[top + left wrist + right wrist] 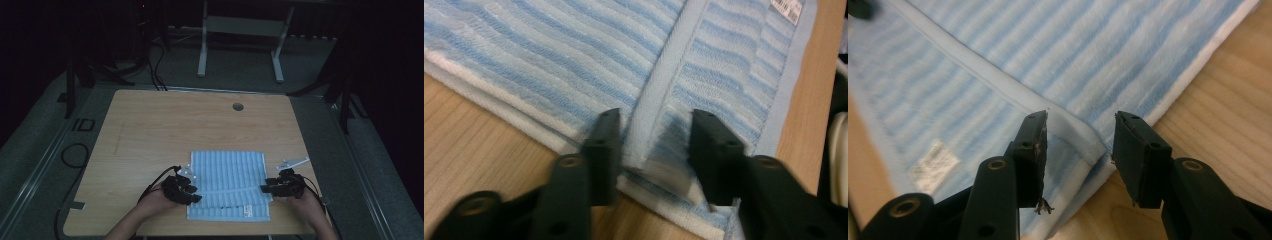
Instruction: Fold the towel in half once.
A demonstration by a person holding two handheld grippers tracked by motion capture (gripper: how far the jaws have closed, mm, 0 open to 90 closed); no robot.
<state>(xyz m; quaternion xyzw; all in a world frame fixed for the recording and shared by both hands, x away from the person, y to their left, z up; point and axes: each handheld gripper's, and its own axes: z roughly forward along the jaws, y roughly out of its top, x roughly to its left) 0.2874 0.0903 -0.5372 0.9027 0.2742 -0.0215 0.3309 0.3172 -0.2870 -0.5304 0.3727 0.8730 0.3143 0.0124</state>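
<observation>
Near edge of the table (140,125): both forearms come in from the bottom, one hand per gripper, wrists low, grippers angled inward toward each other. Left gripper (183,189) sits at the left edge of the towel (230,172), right gripper (278,187) at its right edge, both level with the folded-over hem. Towel is terry, ribbed pale-blue and white stripes, flat woven light-blue border, rectangular, folded so an upper layer ends in a hem line across the lower one; white label (246,210) near the front edge. It lies flat on the front-centre of the table, light wood-grain laminate, rounded corners. Left gripper view: left gripper (654,150) has its black jaws parted, straddling the hem corner, pads not pressing the cloth as far as I can tell. Right gripper view: right gripper (1079,150) likewise spread, hem corner between the jaws, no contact visible; frayed thread on the left pad. Farther out: small light metal bracket (293,162) just off the towel's right rear corner, round cable hole (238,106) near the far edge, grey frame legs (240,25) on the floor beyond.
</observation>
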